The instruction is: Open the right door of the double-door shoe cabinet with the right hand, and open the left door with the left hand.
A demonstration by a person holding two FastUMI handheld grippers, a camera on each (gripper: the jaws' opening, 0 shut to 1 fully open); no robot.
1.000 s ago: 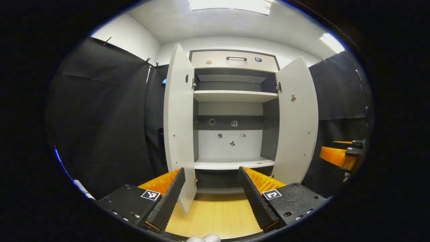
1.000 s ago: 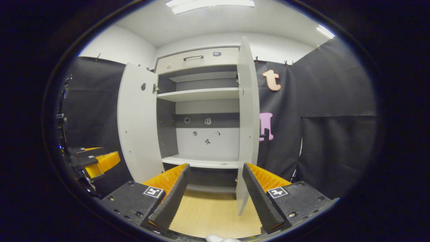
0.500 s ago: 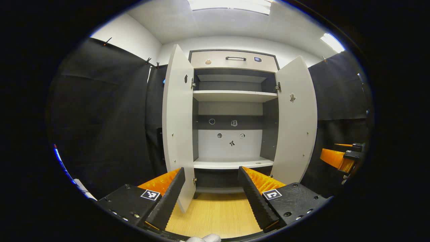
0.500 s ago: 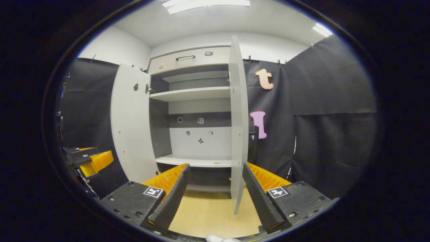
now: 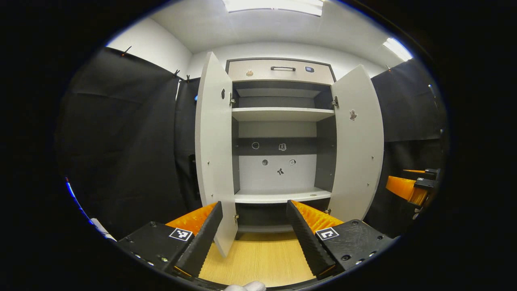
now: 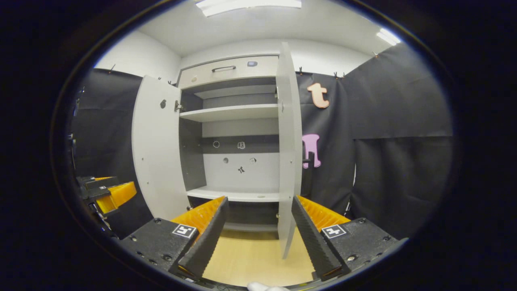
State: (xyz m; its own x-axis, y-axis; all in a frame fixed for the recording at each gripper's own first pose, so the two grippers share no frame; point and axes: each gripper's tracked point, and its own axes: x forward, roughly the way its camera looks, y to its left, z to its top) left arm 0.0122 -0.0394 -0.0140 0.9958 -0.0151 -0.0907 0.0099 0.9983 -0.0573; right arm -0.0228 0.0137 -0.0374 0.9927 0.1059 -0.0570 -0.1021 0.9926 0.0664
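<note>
The shoe cabinet stands straight ahead with both doors swung open. In the left gripper view its left door stands almost edge-on and its right door angles outward. My left gripper is open, and the left door's lower edge shows between its fingers, close to the left one; I cannot tell if they touch. In the right gripper view the right door stands edge-on, its lower edge between the fingers of my open right gripper. The left door is wide open there. Each gripper also appears at the other's side: right gripper, left gripper.
Inside are pale shelves and a back panel with small stickers. A drawer front with a dark handle sits on top. Wood floor lies below the fingers. Black cloth walls close in on both sides. A gloved hand peeks in below.
In the right gripper view the cabinet and right door drifted left a little, then settled. The left gripper view barely shifted. Both doors stay open and both grippers stay open.
</note>
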